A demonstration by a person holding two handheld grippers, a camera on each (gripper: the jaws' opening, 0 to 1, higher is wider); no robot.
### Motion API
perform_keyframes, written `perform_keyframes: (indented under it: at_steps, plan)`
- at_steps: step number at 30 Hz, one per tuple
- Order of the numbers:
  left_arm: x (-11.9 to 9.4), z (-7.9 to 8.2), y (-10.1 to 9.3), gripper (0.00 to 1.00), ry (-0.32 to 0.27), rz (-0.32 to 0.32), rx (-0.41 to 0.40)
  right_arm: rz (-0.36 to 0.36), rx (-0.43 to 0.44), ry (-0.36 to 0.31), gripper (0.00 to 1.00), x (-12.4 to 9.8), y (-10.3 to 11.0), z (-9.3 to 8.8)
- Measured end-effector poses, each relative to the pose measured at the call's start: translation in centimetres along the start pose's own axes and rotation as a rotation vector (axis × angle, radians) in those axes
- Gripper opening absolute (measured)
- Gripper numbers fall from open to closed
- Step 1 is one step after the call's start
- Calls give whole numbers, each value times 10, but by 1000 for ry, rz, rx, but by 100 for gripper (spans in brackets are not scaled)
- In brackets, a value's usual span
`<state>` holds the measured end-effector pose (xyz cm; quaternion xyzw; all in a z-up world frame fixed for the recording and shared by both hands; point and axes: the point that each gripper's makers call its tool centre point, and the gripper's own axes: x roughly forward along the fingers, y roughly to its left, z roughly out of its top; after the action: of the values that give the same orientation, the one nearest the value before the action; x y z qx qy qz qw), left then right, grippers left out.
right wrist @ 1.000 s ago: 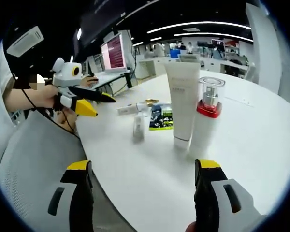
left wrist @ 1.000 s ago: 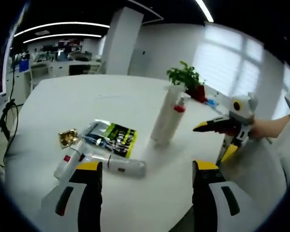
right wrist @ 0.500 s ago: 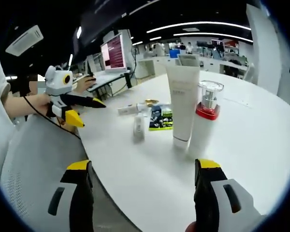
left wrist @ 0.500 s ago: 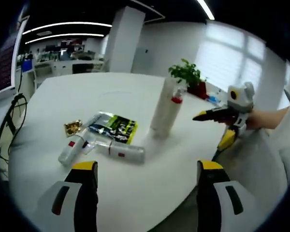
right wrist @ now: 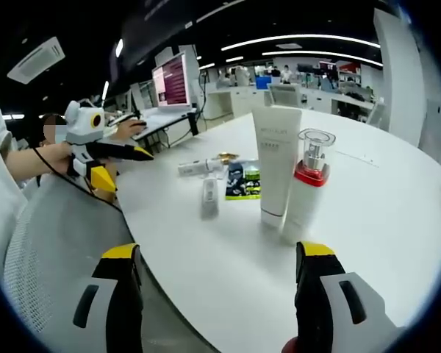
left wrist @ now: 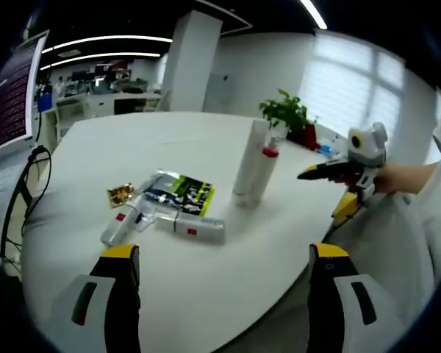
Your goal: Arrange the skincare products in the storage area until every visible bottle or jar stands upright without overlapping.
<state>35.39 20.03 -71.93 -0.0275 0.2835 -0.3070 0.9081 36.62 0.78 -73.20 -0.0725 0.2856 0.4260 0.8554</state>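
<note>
standing upright just right of centre in the left gripper view are a tall white tube (left wrist: 248, 163) and, touching its right side, a white pump bottle (left wrist: 264, 170) with a red collar. left of them, at mid-frame, two small white tubes (left wrist: 192, 226) lie flat beside a green-and-black sachet (left wrist: 184, 195) and a small gold packet (left wrist: 120, 195). all sit well above the left gripper (left wrist: 224, 272), whose jaws rise wide apart at the bottom edge, holding nothing. the right gripper (left wrist: 331, 176) hangs at the right of the frame, off the table edge; its jaws look closed, holding nothing.

in the right gripper view the same tube (right wrist: 276, 163) and bottle (right wrist: 306, 185) stand right of centre, above that gripper's wide-spread, empty jaws (right wrist: 219, 272). the left gripper (right wrist: 116, 158) is at the upper left.

the round white table (left wrist: 228, 287) is glossy. behind it are a potted plant (left wrist: 286, 116), a white pillar (left wrist: 193, 62), office desks and ceiling light strips.
</note>
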Motion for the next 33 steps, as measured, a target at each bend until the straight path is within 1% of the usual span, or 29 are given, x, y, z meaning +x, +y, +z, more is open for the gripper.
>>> perform_keyframes:
  at_steps: [4, 7, 12, 17, 20, 25, 26, 28, 30, 33]
  plan:
    - [1, -3, -1, 90, 3, 1, -5, -1, -3, 8, 86, -1, 1, -1]
    - [1, 0, -4, 90, -9, -7, 0, -3, -6, 14, 86, -1, 0, -2]
    - [2, -1, -4, 90, 2, -9, -4, 0, -13, 27, 86, 1, 2, -4]
    - [4, -1, -5, 89, 0, -19, -9, 17, -26, 48, 85, 5, 7, -6]
    - [4, -2, -2, 89, -3, -18, -12, 28, -45, 69, 84, 9, 9, -5]
    - [4, 1, -1, 88, -19, -17, -31, 30, -36, 68, 82, 17, 12, 2]
    - [4, 1, 0, 88, -22, -17, -33, 32, -47, 78, 82, 19, 14, 2]
    - [4, 1, 0, 88, -23, -17, -36, 48, -120, 114, 81, 25, 20, 0]
    - [4, 1, 0, 88, -22, -14, -34, 70, -125, 126, 80, 31, 29, 0]
    - [3, 2, 1, 88, -26, -16, -39, 86, -124, 126, 79, 39, 34, 3]
